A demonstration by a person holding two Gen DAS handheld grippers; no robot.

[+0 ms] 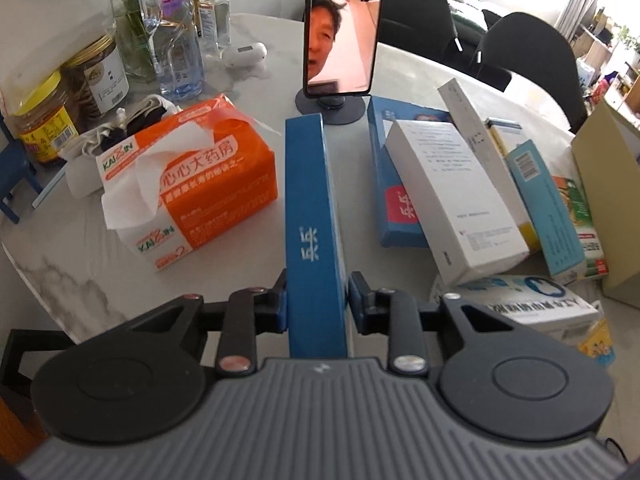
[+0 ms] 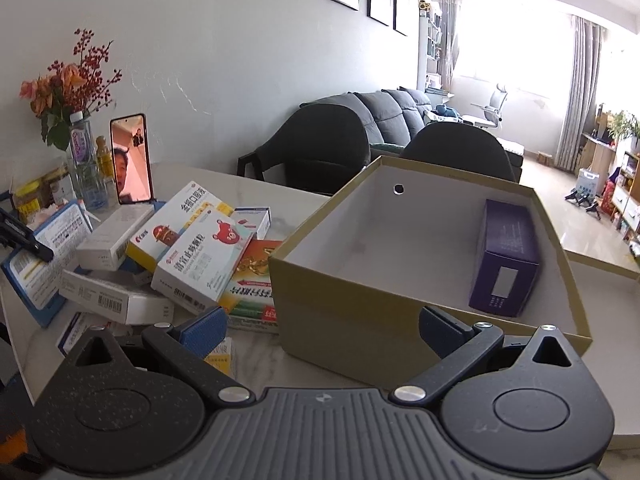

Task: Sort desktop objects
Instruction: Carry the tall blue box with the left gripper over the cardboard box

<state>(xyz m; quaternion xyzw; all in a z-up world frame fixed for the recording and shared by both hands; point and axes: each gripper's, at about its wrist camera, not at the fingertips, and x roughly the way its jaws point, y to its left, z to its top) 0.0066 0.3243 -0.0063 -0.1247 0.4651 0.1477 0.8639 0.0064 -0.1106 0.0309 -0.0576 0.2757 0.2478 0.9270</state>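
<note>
Holding: our left gripper [image 1: 316,300] jaws pinch blue box [image 1: 314,216] on edge
Right gripper [image 2: 320,330]: jaws spread, nothing held
Risk: we judge it could twist loose, toppling the box pile [image 2: 160,256] right of it

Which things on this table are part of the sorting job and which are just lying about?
Part of the job:
- blue box in the left claw
- pile of medicine boxes
- cardboard box holding a purple box
- right claw, open

Just lying about:
- phone on its stand
- tissue pack
- jars
- water bottle
</note>
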